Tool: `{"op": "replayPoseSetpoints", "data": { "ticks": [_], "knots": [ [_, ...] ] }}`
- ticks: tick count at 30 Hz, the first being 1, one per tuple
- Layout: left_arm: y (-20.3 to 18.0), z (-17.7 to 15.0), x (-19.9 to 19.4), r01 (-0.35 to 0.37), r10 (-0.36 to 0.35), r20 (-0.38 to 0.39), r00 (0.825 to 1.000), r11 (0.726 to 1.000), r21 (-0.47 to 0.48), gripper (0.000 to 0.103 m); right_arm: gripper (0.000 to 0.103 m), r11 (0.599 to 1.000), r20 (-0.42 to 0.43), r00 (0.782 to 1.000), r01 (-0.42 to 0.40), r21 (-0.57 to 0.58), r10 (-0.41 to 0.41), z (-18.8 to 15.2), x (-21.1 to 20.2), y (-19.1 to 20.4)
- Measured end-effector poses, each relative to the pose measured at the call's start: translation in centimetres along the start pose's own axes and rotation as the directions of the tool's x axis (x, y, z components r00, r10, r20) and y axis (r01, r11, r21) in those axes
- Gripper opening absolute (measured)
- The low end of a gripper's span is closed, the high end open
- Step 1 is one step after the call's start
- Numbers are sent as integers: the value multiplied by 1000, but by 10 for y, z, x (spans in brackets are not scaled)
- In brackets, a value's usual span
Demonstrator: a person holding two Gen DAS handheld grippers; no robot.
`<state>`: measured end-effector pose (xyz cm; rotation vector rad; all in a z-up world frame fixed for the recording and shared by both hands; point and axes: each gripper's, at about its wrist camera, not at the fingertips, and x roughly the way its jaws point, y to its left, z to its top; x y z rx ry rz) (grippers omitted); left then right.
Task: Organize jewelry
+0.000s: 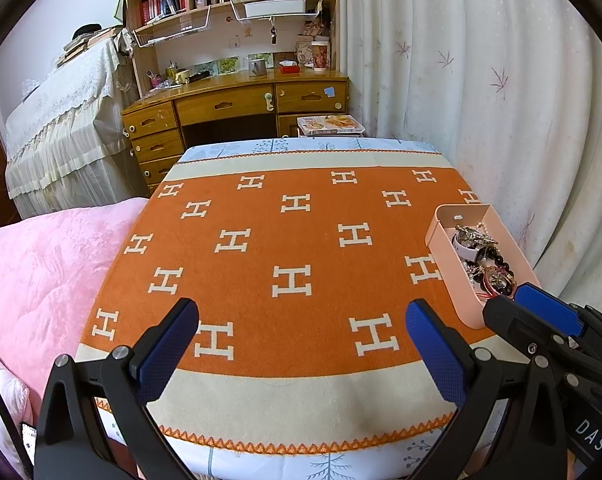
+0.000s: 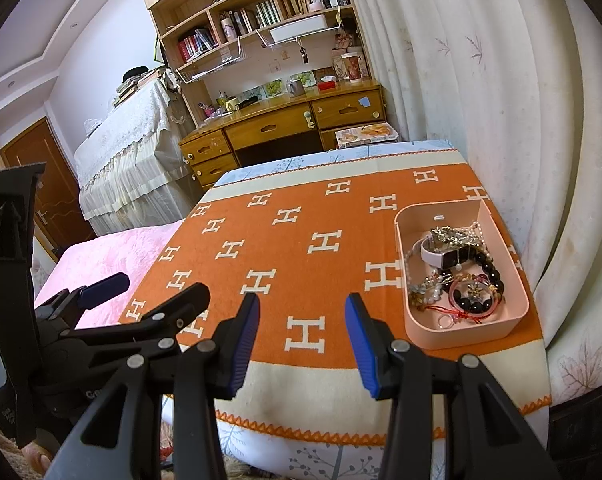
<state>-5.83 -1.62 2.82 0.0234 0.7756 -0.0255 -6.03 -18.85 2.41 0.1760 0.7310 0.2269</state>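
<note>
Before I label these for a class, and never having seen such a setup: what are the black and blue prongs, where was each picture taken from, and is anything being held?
The prongs are two hand-held claws; a person grips one in each hand, and each carries a wide-angle camera looking along its fingers. One picture is from the left claw, the other from the right claw. Each view also catches the other claw at its edge. Both hover open above an orange blanket patterned with white H shapes. Neither holds anything. On the blanket's right side sits a pink tray filled with jewelry: a dark bead bracelet, a pink-strapped watch, chains and rings. A wooden desk stands behind.
</note>
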Motion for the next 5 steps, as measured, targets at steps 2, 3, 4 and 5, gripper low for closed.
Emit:
{"op": "replayPoseSetpoints", "data": {
  "ticks": [2, 3, 4, 5],
  "knots": [
    [1, -1, 0, 3, -3, -2, 1000, 1000, -1, 102, 45, 1000, 1, 1000, 0, 0, 0, 0, 0, 0],
    [3, 0, 1, 4, -4, -4, 1000, 1000, 0, 102, 45, 1000, 0, 1000, 1, 0, -1, 0, 0, 0],
    [4, 0, 2, 5, -5, -7, 1000, 1000, -1, 102, 45, 1000, 0, 1000, 1, -1, -1, 0, 0, 0],
    [5, -1, 3, 9, -9, -12, 1000, 1000, -2, 102, 45, 1000, 0, 1000, 2, 0, -2, 0, 0, 0]
  ]
}}
